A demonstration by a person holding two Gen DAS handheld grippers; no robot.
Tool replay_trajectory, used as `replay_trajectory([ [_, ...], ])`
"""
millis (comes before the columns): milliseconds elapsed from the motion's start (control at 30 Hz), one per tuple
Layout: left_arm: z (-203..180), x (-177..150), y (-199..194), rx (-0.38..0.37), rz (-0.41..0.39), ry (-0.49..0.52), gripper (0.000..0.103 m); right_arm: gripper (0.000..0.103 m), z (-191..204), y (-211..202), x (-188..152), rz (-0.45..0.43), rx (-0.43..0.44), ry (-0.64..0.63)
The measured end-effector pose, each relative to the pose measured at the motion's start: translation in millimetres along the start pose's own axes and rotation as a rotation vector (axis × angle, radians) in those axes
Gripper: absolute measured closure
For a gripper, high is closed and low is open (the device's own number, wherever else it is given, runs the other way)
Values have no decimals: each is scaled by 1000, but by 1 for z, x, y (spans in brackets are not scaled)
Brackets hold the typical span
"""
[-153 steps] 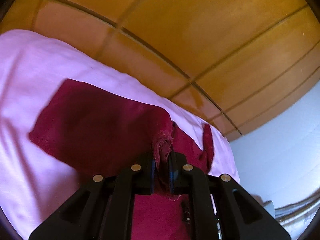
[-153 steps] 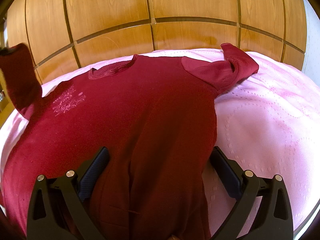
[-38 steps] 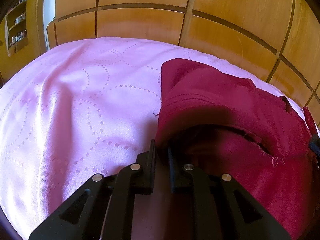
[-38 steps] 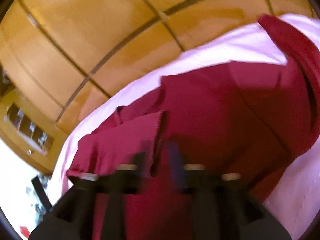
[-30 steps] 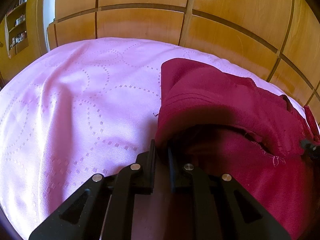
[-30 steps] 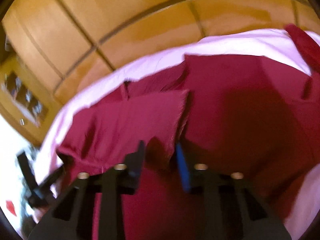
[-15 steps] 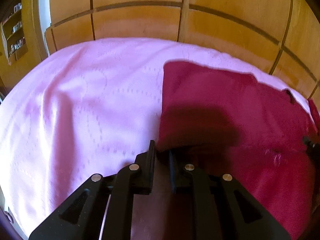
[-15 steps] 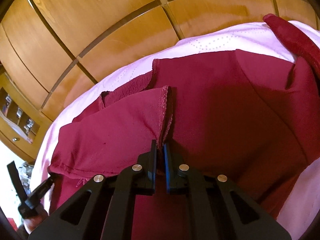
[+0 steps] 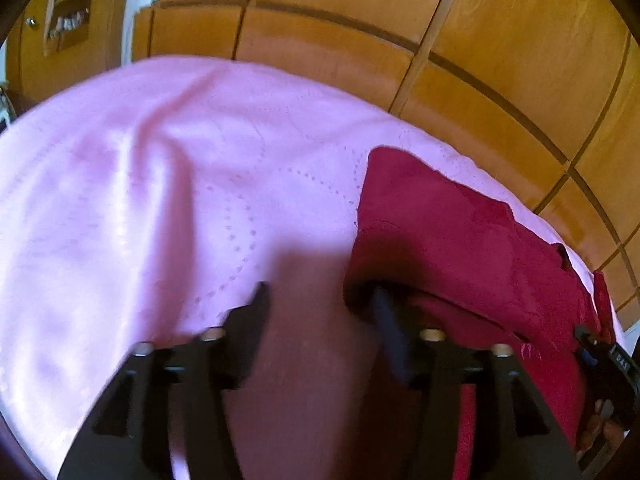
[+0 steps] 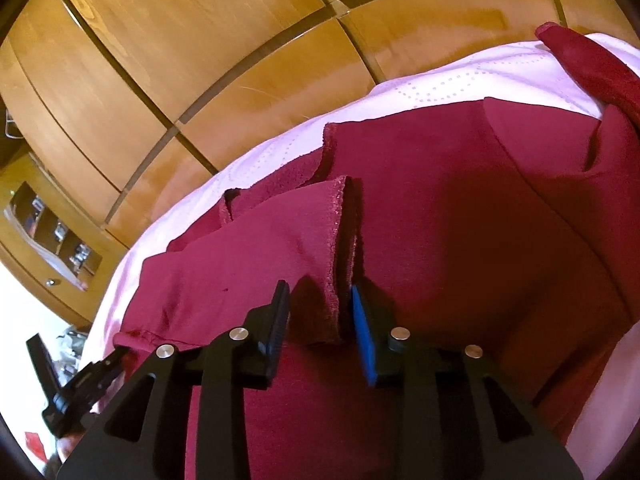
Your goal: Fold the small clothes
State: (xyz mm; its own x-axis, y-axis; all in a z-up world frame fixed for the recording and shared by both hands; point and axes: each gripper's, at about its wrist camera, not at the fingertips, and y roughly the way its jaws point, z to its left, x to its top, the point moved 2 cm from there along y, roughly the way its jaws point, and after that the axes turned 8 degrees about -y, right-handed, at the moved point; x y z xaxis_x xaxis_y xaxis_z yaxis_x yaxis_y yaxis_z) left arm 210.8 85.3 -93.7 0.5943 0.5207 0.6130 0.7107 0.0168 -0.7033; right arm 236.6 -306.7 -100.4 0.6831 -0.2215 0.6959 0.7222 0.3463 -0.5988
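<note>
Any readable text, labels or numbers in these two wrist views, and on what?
Other gripper's body at the left wrist view's right edge: small white characters, too blurred to read.
Shelf items: too small to read.
Red garment, pink bedspread, wooden panels: no text visible.

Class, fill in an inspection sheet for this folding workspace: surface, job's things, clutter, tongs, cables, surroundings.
Surface: pink bedspread, dotted pattern, a few soft creases.
Job's things: dark red garment, left side folded over its middle; one sleeve lies out at the far right.
Clutter: nothing seen.
Tongs: left tongs open at the garment's folded edge; right tongs open, the folded flap's hem between the jaws.
Cables: nothing seen.
Surroundings: wooden panelling behind the bed; shelf unit at far left.
</note>
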Motion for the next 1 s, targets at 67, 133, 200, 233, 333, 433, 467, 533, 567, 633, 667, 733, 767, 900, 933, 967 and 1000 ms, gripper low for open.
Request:
replay_trajectory([
  [67, -2, -2, -22, -3, -88, -15, 37, 73, -1, -1, 0, -4, 8, 8],
  [133, -12, -3, -41, 1, -186, -25, 24, 72, -1, -2, 0, -10, 15, 17],
  [200, -29, 0, -45, -32, -207, 5, 14, 60, -2, -6, -1, -28, 34, 30],
  [233, -36, 0, -43, -48, -204, 31, 13, 55, -2, -7, -1, -38, 46, 32],
  [333, -63, -8, -27, -7, -206, 174, 9, 45, -2, -17, -3, -92, 52, 41],
  [433, -68, -18, 4, 90, -84, 238, 8, 45, -5, -28, -4, -126, 46, 71],
  [467, -67, -18, 17, 149, -17, 240, 8, 45, -6, -31, -4, -121, 45, 81],
  [533, -64, -19, 26, 164, 43, 248, 8, 45, -9, -40, 0, -112, 35, 93],
  [567, -65, -20, 23, 165, 33, 255, 8, 37, -12, -45, 3, -122, 29, 93],
  [633, -65, -25, 18, 181, 23, 288, 7, 25, -21, -60, 13, -163, -15, 87],
  [667, -65, -29, 17, 182, 25, 298, 7, 25, -30, -68, 18, -187, -44, 85],
  [733, -63, -34, 14, 174, 21, 307, 6, 25, -51, -78, 28, -196, -113, 101],
  [767, -62, -34, 13, 173, 17, 303, 4, 25, -62, -81, 31, -192, -147, 116],
  [900, -61, -33, 18, 174, 15, 298, 3, 25, -128, -104, 34, -171, -357, 248],
  [933, -63, -34, 17, 180, 11, 300, 3, 25, -142, -115, 31, -194, -388, 287],
  [967, -63, -35, 17, 194, 11, 305, 3, 25, -156, -127, 26, -216, -447, 336],
  [1000, -63, -37, 16, 204, 13, 308, 3, 22, -176, -144, 16, -225, -567, 412],
])
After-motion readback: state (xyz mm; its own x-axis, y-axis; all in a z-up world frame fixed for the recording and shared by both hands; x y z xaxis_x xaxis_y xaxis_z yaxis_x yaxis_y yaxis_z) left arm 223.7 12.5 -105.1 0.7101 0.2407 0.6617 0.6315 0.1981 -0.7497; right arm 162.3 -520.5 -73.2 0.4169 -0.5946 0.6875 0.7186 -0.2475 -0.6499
